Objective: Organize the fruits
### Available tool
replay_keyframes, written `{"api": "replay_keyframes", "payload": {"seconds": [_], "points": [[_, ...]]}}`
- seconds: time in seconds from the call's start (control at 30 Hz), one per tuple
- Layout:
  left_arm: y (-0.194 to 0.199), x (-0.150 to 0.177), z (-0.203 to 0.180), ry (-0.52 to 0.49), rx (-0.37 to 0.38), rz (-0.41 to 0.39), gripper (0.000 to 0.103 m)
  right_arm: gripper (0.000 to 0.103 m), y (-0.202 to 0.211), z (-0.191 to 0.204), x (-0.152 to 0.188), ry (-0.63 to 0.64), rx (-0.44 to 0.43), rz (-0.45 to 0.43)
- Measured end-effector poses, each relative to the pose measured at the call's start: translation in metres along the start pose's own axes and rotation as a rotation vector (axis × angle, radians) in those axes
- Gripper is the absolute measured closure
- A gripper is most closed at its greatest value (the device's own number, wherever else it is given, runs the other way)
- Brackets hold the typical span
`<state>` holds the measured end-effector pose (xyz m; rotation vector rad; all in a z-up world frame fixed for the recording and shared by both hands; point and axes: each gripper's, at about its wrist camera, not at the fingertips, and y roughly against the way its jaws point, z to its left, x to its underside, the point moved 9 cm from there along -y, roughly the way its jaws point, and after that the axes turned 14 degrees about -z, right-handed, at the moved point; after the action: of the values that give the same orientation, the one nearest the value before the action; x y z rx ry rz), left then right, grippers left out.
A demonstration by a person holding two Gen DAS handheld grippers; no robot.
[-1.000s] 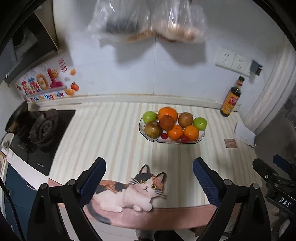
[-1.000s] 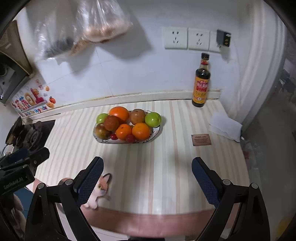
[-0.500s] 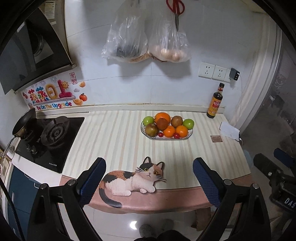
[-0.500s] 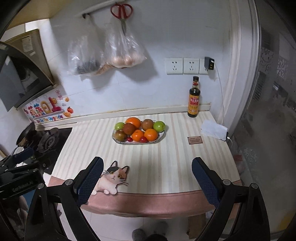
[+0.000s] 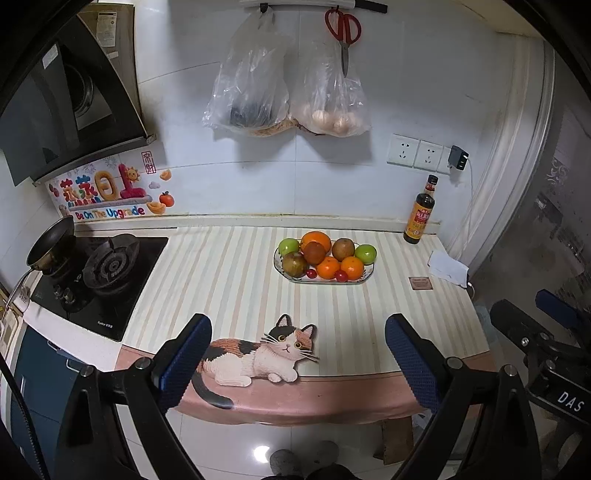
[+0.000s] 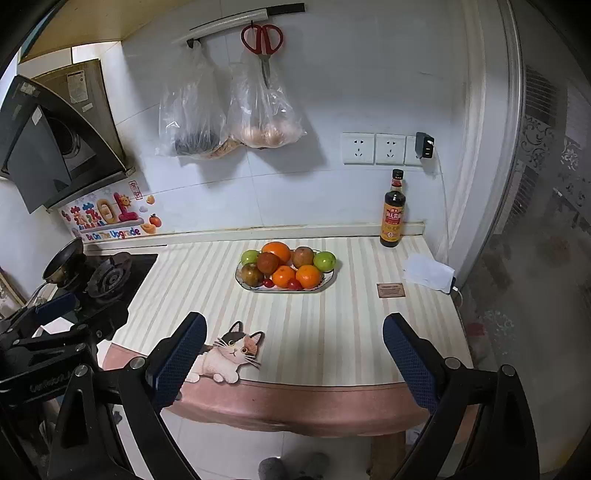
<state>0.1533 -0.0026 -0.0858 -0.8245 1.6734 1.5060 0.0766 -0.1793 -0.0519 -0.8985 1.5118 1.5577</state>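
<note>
Cream-and-beige stripes run across the worktop (image 5: 229,280) you face, its front edge a rounded pink lip, set against a white tiled wall in a small kitchen. Your left tongs (image 5: 298,356) and right tongs (image 6: 291,354) both hang spread wide and empty, short of the worktop edge. Well ahead of them, an oval glass dish (image 6: 258,288) holds the fruit (image 6: 284,267): oranges, green apples, brownish round fruit and small red ones, piled touching. A flat cat sticker (image 5: 258,354) lies near the front edge. Two clear plastic bags (image 5: 284,96) hang on the wall beside red-handled scissors (image 5: 344,33); a dark glass bottle (image 6: 393,212) stands at the back right.
</note>
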Motion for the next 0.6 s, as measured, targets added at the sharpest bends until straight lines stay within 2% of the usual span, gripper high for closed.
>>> {"api": "replay_keyframes", "payload": {"seconds": [0.13,0.3,0.37,0.6], "points": [[-0.001,-0.004,0.0,0.009,-0.011,-0.004,0.007,0.004,-0.003,-0.001,-0.002,-0.006,-0.007,0.003],[-0.015,-0.011,0.003,0.02,-0.031,0.0,0.007,0.004,-0.026,-0.008,-0.011,-0.019,-0.016,0.017],[-0.026,-0.013,0.005,0.022,-0.036,0.011,0.0,0.004,-0.04,-0.011,-0.015,-0.026,-0.017,0.025],[-0.075,-0.022,0.013,0.024,-0.082,0.045,0.0,0.004,-0.1,-0.022,-0.019,-0.03,0.006,0.071]]}}
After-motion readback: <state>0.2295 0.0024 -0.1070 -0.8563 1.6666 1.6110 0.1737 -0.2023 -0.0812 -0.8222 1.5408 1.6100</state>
